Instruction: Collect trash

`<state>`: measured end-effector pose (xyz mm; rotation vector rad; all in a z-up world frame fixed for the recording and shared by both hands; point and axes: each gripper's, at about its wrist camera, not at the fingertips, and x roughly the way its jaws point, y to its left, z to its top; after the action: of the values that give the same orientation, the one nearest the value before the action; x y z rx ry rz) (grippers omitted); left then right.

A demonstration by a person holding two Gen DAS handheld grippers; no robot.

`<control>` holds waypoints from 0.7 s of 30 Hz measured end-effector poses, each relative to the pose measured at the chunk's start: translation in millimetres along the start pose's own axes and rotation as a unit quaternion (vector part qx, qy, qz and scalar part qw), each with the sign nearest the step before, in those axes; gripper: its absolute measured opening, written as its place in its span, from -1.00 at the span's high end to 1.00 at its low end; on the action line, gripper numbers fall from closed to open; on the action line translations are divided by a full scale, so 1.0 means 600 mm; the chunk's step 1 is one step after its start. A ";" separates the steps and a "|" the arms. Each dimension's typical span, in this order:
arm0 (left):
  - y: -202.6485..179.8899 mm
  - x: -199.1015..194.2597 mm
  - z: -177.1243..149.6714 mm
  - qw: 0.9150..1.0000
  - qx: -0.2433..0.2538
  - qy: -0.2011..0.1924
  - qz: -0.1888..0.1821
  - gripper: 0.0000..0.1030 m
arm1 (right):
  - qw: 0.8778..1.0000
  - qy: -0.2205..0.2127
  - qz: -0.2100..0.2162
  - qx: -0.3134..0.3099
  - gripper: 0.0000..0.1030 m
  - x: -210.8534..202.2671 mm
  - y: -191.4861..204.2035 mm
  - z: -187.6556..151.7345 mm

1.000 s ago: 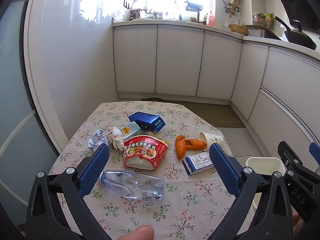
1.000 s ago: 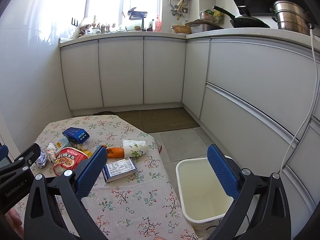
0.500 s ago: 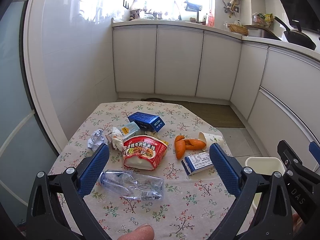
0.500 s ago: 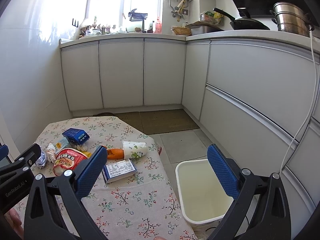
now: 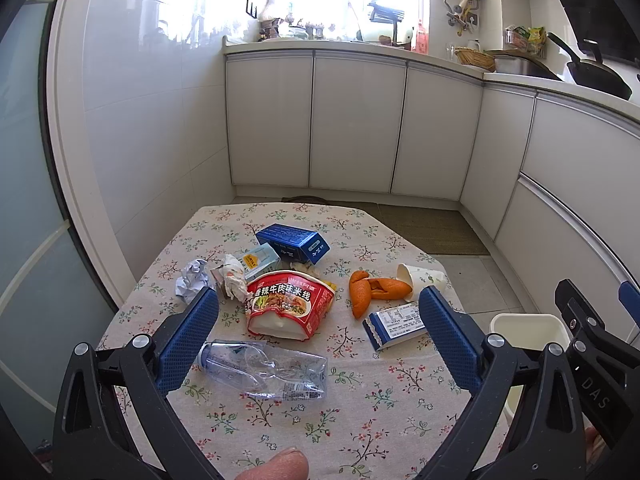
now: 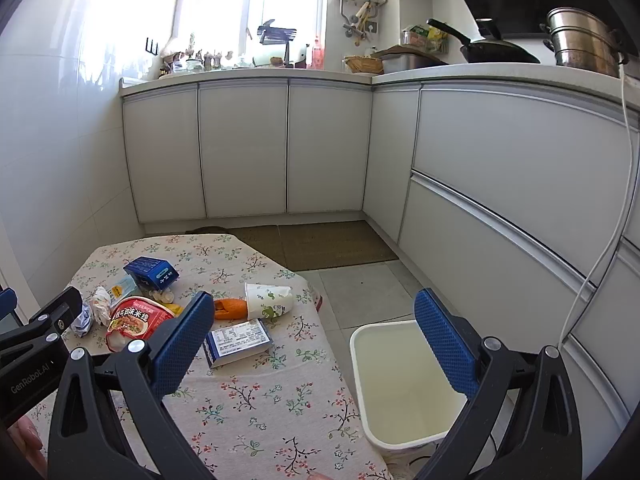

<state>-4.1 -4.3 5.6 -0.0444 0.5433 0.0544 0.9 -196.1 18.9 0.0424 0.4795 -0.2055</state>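
Both grippers, the left gripper and the right gripper, hang over the worktop with fingers wide apart, holding nothing. The red noodle bowl, squashed plastic bottle and orange peel lie there. The white trash bin stands just beside it on the floor.

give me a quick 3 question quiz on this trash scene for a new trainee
1. True or false: the white bin already holds trash.
2. Multiple choice: what lies nearest the left gripper? A) crushed plastic bottle B) paper cup C) dark blue carton
3. Fill in: the orange peel lies between the red noodle bowl and the ____.

Key
1. False: its inside looks empty.
2. A: it lies on the floral tablecloth just ahead of the open fingers.
3. Paper cup, tipped on its side. Both the left and the right gripper are open and hold nothing.
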 end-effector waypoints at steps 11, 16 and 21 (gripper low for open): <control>0.001 0.000 0.000 1.000 0.000 0.000 -0.001 -0.87 | 1.000 -0.001 0.000 0.000 -0.88 0.000 -0.001 0.001; 0.000 0.001 -0.001 1.000 0.000 0.001 0.000 -0.87 | 1.000 -0.001 0.000 -0.001 -0.88 0.000 -0.001 0.001; -0.001 0.001 -0.004 1.000 -0.002 0.004 0.000 -0.87 | 1.000 0.000 0.000 -0.001 -0.88 0.000 -0.001 0.000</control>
<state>-4.9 -4.8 3.3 -0.0496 0.5514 0.0546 1.0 -196.6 19.1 0.0411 0.4793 -0.2057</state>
